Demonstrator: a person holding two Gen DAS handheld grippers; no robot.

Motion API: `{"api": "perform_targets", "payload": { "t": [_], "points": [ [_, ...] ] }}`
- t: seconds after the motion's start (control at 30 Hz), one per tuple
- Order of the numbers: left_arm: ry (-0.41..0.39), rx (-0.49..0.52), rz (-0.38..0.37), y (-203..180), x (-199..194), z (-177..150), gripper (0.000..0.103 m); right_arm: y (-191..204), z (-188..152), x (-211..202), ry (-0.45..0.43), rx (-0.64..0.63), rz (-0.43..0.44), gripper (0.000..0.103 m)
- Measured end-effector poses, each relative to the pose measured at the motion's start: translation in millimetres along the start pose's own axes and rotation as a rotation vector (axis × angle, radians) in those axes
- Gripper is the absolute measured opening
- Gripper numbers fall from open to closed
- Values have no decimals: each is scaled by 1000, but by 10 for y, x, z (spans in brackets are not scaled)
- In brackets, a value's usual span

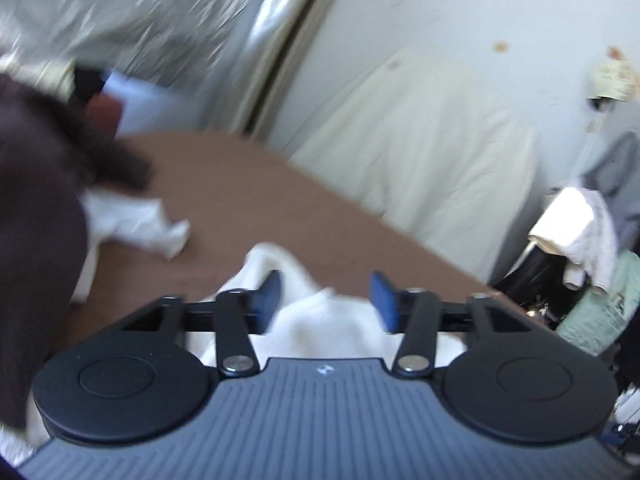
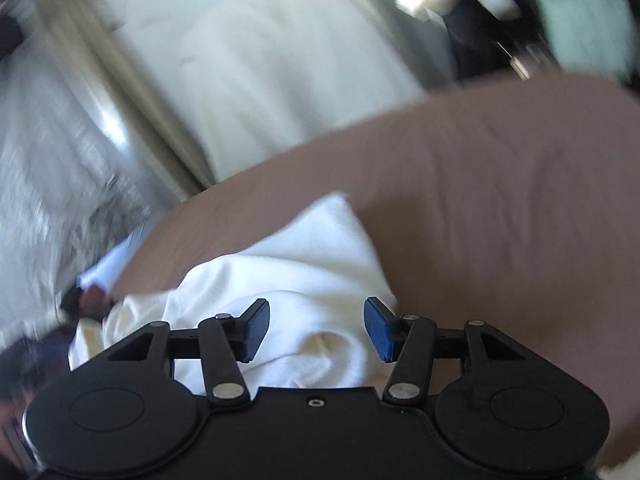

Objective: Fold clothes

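Observation:
A white garment (image 1: 316, 316) lies crumpled on a brown table (image 1: 248, 200); another part of it (image 1: 136, 220) spreads toward the left. My left gripper (image 1: 326, 300) hovers over the cloth with its blue pads (image 1: 269, 294) wide apart, nothing pinched. In the right wrist view the same white garment (image 2: 304, 280) is bunched on the brown table (image 2: 500, 200). My right gripper (image 2: 316, 330) stands open just above a fold of it. Both views are blurred by motion.
A dark sleeve of a person (image 1: 36, 208) fills the left side of the left wrist view. Beyond the table are a cream sheet-covered shape (image 1: 420, 152), a chair with white towels (image 1: 572, 232) and a pale green cloth (image 1: 600, 304).

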State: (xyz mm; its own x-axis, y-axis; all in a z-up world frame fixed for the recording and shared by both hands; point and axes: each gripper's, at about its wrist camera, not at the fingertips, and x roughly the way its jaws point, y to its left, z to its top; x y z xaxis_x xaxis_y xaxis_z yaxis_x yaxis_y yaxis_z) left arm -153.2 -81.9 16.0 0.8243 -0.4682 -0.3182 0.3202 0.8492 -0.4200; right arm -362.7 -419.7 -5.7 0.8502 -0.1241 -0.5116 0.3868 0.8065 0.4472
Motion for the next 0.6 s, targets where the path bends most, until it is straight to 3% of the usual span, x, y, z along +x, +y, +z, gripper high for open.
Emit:
{"api": "perform_targets", "payload": {
  "t": [0.07, 0.17, 0.23, 0.27, 0.33, 0.43, 0.47, 0.5, 0.6],
  "points": [
    [23, 58, -12, -115, 23, -33, 76, 106, -7, -68, -20, -105, -1, 58],
    [179, 132, -9, -218, 223, -184, 82, 175, -57, -5, 4, -150, 11, 58],
    [292, 209, 91, -276, 388, -329, 82, 159, -91, 113, 36, -130, 4, 58],
    [320, 248, 148, -291, 442, -391, 77, 128, -105, 154, 46, -112, -23, 58],
    [312, 302, 219, -295, 448, -447, 7, 62, -114, 122, 51, -79, -74, 58],
    [132, 349, 237, -417, 100, -311, 6, -48, -65, 115, 55, -31, -153, 58],
    [106, 351, 255, -420, 27, -297, 6, -84, -60, 106, 61, -16, -178, 58],
    [132, 335, 282, -370, 23, -326, 6, -120, -55, 98, 67, 1, -199, 58],
    [209, 286, 366, -221, 9, -413, 7, -237, -61, 141, 137, 74, -154, 58]
  ]
}}
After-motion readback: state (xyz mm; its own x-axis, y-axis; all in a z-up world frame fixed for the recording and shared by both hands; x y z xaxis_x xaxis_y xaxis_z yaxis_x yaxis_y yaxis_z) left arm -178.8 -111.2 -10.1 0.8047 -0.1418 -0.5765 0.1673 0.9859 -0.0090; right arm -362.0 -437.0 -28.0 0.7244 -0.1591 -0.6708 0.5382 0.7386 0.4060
